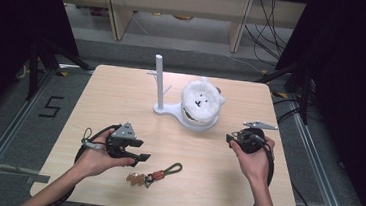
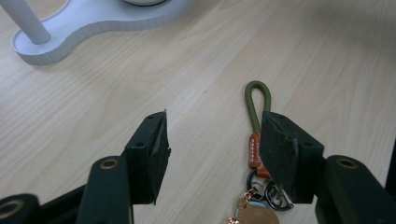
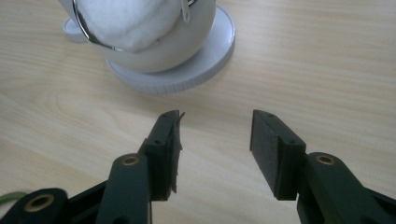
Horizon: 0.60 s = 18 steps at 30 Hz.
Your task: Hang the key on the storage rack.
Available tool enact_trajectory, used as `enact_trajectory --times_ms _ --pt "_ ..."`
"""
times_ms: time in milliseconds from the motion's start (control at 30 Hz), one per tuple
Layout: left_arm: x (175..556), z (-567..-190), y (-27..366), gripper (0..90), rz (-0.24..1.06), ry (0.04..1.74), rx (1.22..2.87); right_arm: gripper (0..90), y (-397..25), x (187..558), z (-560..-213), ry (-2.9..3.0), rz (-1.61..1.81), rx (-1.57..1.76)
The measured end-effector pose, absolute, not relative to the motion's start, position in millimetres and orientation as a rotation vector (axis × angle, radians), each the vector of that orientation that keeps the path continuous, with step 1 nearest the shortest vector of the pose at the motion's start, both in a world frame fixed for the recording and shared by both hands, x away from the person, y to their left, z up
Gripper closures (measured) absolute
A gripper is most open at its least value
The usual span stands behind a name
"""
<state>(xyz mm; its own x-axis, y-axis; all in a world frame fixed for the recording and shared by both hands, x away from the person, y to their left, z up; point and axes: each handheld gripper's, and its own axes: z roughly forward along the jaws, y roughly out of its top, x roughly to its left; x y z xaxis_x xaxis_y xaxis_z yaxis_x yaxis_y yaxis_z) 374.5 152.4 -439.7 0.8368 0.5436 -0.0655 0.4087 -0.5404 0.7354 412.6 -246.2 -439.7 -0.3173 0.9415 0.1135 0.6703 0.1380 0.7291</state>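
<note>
A keychain lies near the table's front edge: a green cord loop, an orange tag, dark rings and copper keys. My left gripper is open just left of it; in the left gripper view the keychain lies partly under the right jaw. A white stand with an upright post carries a white bowl holding a fluffy white toy. My right gripper is open to the right of the stand, jaws pointing at the bowl over bare wood.
The light wooden table has dark floor and metal rails on both sides. Shelving legs and cables stand beyond its far edge. A floor mark "5" lies at the left.
</note>
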Motion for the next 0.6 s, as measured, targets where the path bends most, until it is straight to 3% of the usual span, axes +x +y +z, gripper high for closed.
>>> enact_trajectory --times_ms 600 --pt "369 -432 132 46.4 0.103 0.603 2.476 56.3 -242 390 -465 2.143 0.936 1.644"
